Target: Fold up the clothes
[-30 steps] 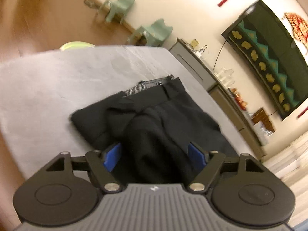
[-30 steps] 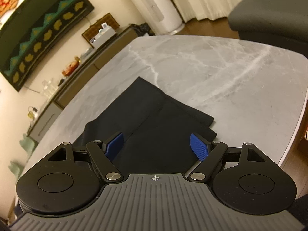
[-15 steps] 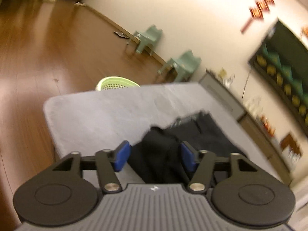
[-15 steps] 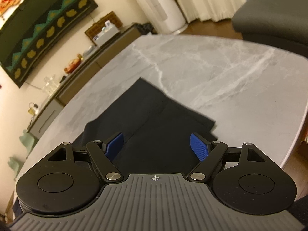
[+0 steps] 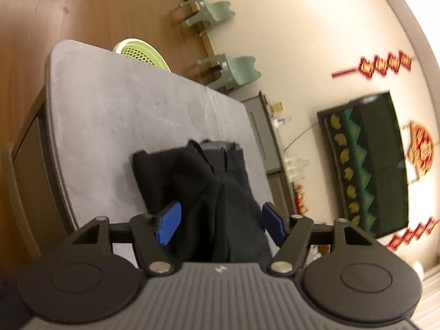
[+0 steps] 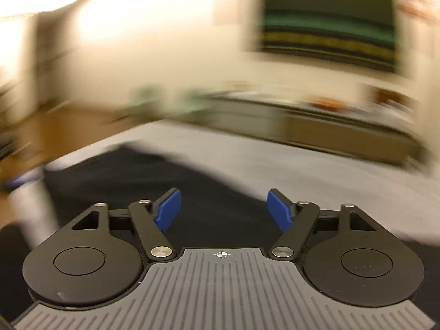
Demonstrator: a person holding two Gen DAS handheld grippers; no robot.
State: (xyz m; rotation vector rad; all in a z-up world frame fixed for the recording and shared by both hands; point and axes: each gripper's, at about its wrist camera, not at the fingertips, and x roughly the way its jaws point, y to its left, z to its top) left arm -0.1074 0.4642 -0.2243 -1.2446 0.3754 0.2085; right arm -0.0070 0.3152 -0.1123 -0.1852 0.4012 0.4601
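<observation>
A black garment, partly folded with a grey mesh waistband at its far end, lies on the grey marble table. My left gripper hangs over its near end. The blue pads stand apart, with a raised fold of cloth between them that neither pad pinches. The right wrist view is badly blurred. There my right gripper is open above the dark garment, which is spread on the table.
A green laundry basket sits on the wooden floor past the table's far corner. Two pale green chairs stand by the wall, beside a low cabinet. A blurred white and blue shape shows at the left.
The left view has rolled and drawn back, and its pads stand a little wider than half a second ago. The right gripper has swung fast toward the wall, which blurs its view.
</observation>
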